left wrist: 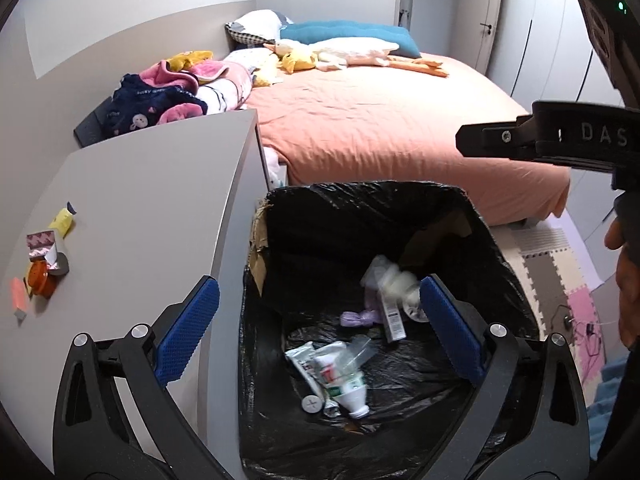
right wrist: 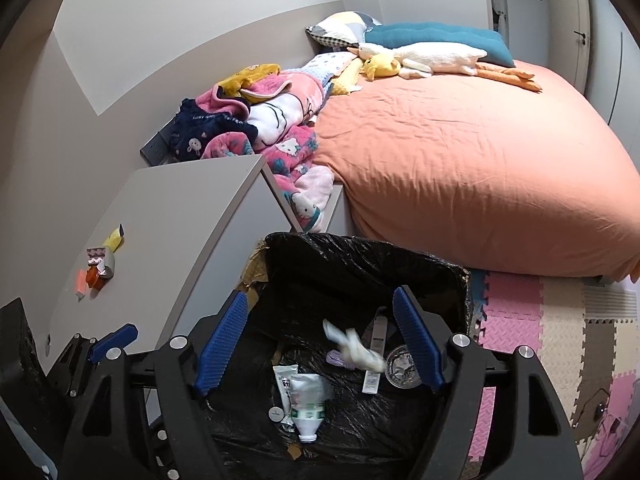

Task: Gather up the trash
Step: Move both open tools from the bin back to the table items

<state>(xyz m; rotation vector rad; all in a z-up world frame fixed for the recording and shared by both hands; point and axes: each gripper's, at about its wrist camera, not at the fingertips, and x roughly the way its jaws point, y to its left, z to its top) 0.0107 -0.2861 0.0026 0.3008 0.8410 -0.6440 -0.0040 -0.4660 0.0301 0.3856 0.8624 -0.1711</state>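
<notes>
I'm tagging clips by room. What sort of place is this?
Most likely a home bedroom: a bed with an orange cover, pillows and plush toys at its head, foam floor mats.

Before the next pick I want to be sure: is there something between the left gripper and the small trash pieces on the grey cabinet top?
Nothing visible blocks it. The left gripper hangs open over the bin, and the trash pieces lie on the bare cabinet top to its left, with only clear surface between.
</notes>
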